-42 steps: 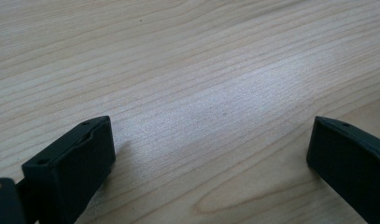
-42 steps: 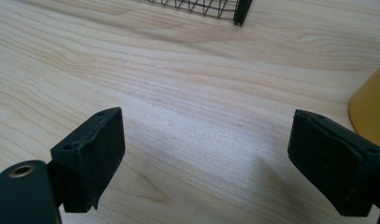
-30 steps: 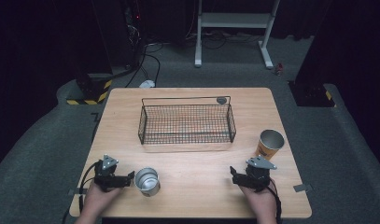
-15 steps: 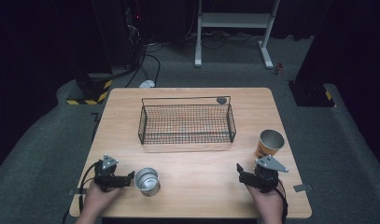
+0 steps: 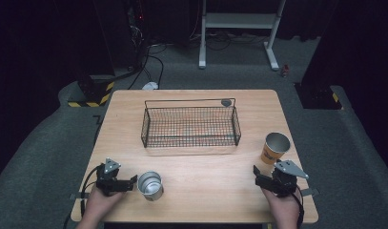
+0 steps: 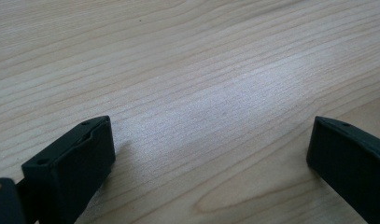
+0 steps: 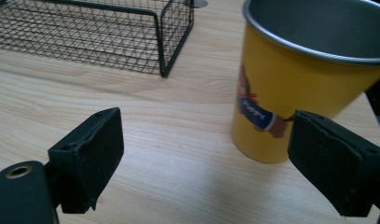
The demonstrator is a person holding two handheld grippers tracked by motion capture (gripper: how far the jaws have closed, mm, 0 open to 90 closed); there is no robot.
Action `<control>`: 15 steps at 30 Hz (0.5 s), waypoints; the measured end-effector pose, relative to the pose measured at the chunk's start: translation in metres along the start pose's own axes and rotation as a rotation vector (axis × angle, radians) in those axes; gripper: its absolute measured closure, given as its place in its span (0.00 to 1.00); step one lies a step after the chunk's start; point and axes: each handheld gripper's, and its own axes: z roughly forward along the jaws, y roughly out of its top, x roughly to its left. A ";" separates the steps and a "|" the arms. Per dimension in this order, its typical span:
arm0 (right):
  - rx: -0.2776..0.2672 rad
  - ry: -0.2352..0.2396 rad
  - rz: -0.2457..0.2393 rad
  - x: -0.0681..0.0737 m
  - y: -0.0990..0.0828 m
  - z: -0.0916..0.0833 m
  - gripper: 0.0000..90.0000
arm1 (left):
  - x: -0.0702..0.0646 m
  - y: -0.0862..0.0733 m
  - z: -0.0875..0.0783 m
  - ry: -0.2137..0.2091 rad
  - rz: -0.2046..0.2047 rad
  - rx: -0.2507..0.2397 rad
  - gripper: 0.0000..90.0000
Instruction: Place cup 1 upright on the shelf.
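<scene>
A yellow metal cup (image 5: 276, 148) with a printed figure stands upright near the table's right edge. My right gripper (image 5: 271, 171) sits just in front of it, open. In the right gripper view the cup (image 7: 299, 88) is ahead and to the right, partly behind the right jaw and not between the jaws. A silver cup (image 5: 149, 185) stands upright at the front left. My left gripper (image 5: 131, 182) rests just left of that cup, open and pointing at it. The left gripper view has bare wood between the wide-apart jaws.
An empty black wire basket (image 5: 190, 126) stands in the middle of the wooden table (image 5: 206, 191); its near right corner (image 7: 162, 70) is in the right gripper view. A small grey disc (image 5: 226, 102) sits at the basket's far right corner.
My right gripper has slid to the right along the front of the table and now sits below the yellow cup. The left gripper and both cups have stayed put.
</scene>
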 end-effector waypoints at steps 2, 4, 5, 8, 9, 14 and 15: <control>-0.001 -0.017 0.009 -0.006 -0.001 -0.002 0.12 | 0.000 0.000 0.000 0.000 0.000 0.000 0.01; -0.004 -0.022 0.008 -0.008 -0.001 -0.002 0.12 | 0.000 0.000 0.000 0.000 0.000 0.000 0.01; -0.009 -0.029 0.017 -0.012 -0.001 -0.003 0.12 | 0.000 0.000 0.000 0.000 0.000 0.000 0.01; -0.010 -0.037 0.023 -0.015 -0.001 -0.005 0.12 | 0.000 0.000 0.000 0.000 0.000 0.000 0.01; -0.014 -0.043 0.023 -0.019 -0.002 -0.005 0.12 | 0.000 0.000 0.000 0.000 0.000 0.000 0.01; -0.013 -0.056 0.028 -0.024 -0.003 -0.004 0.12 | 0.000 0.000 0.000 -0.001 0.000 0.000 0.02; -0.013 -0.056 0.036 -0.026 -0.004 -0.004 0.12 | 0.000 0.000 0.000 -0.001 0.000 0.000 0.02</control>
